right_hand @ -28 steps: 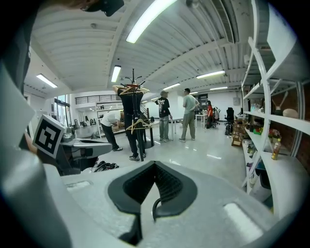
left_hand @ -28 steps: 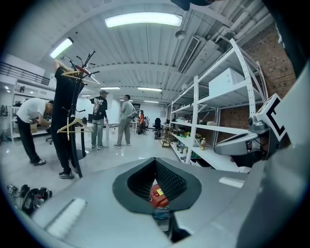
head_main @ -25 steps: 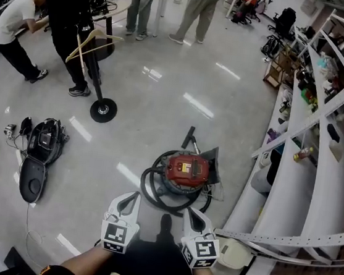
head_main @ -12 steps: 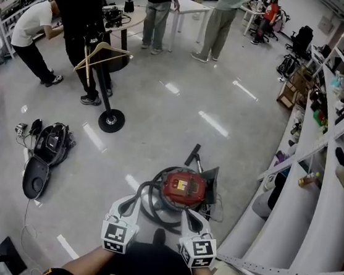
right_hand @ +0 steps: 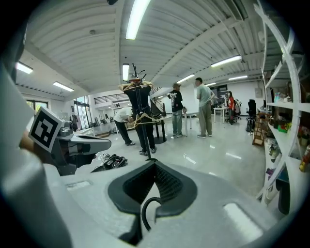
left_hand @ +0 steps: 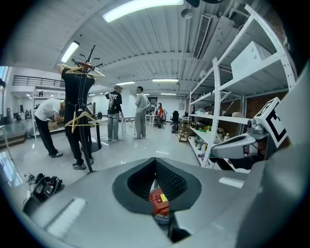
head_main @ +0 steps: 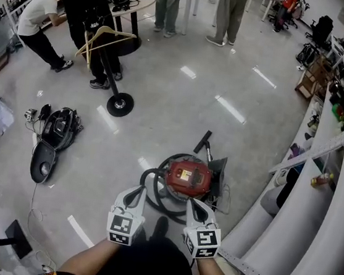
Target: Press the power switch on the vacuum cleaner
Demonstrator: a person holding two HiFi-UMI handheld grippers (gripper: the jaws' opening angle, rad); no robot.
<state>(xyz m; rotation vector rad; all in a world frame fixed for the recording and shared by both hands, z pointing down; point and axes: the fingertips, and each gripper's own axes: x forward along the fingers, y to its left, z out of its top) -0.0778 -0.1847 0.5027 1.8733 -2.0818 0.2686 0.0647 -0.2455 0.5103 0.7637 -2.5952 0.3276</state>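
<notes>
Red vacuum cleaner (head_main: 188, 175) is placed just ahead, below both tongs | right gripper (head_main: 193, 203) is held nearer than left gripper (head_main: 137, 191) | both jaw pairs are closed, empty.

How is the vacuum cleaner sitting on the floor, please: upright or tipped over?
Upright. In the head view the vacuum cleaner shows its red top facing up, with its black hose coiled beside it.
</notes>
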